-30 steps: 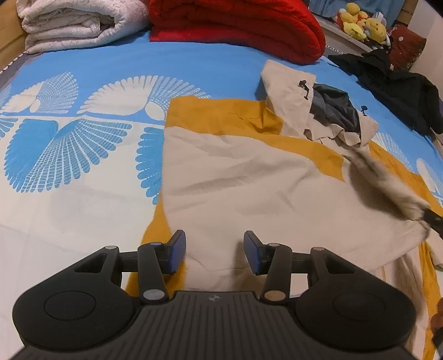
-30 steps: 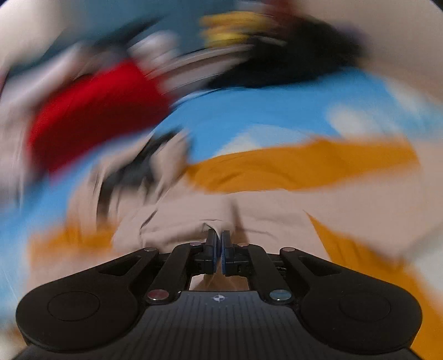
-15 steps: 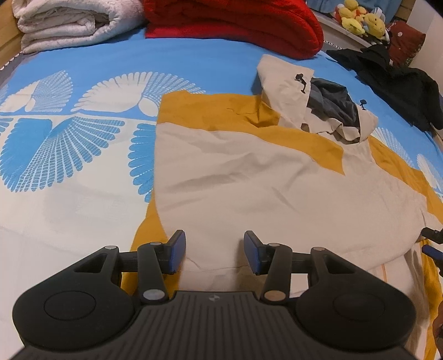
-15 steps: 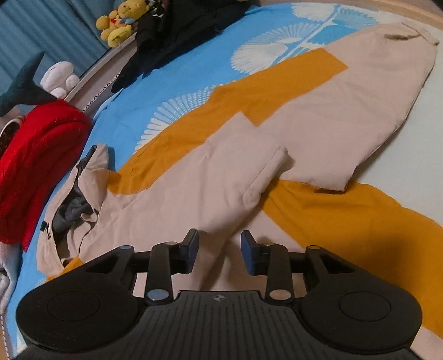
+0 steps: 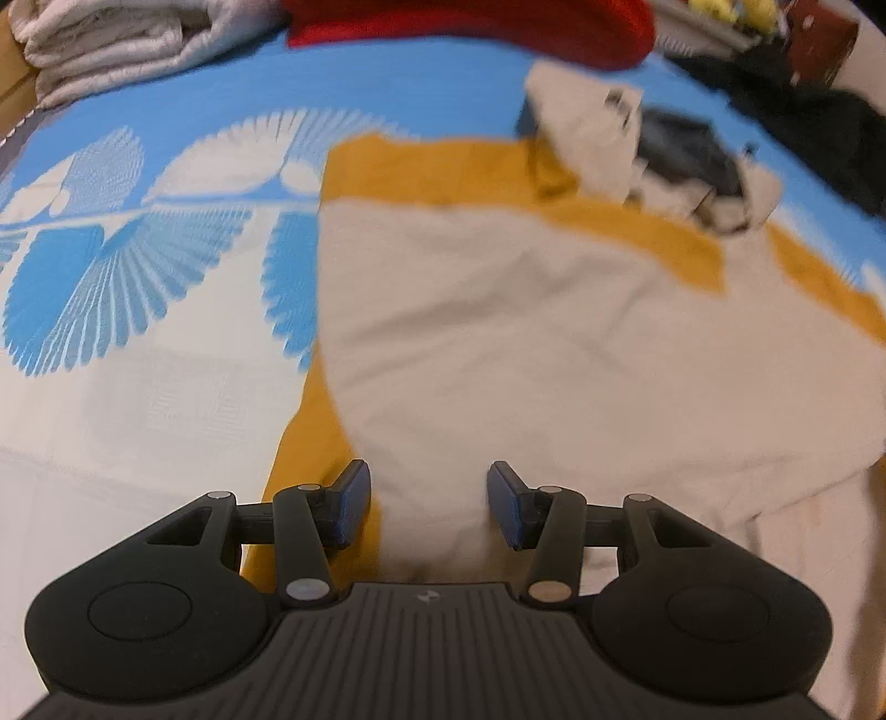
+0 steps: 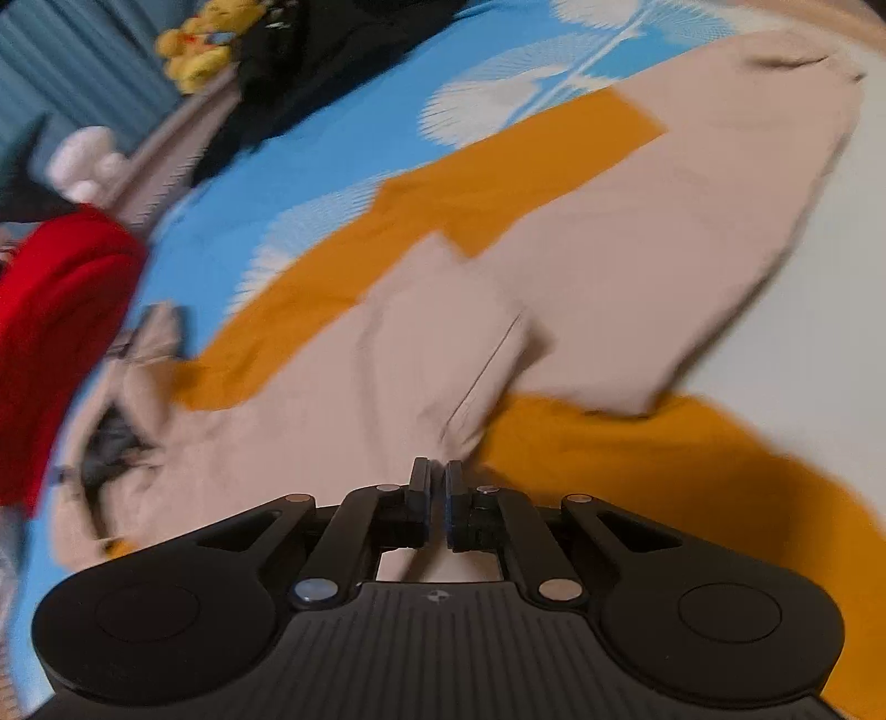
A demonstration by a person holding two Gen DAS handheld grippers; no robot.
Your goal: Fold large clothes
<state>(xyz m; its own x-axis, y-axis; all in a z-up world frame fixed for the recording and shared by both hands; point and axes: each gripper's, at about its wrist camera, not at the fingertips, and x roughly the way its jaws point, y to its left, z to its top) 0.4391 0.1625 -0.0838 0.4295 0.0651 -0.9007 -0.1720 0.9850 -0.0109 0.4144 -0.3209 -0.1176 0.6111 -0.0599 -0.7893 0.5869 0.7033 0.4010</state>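
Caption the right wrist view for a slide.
Right gripper, jaws nearly closed, at the beige-and-mustard jacket spread on the blue patterned bedspread.

Red blanket (image 5: 470,22), white quilt (image 5: 111,44), probably yellow plush toys (image 6: 199,44) behind

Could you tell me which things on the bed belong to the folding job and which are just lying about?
Job: beige-and-mustard jacket; left hand-held gripper, open; right hand-held gripper, shut.
Lying about: red blanket; white quilt; black garment; yellow plush toys.
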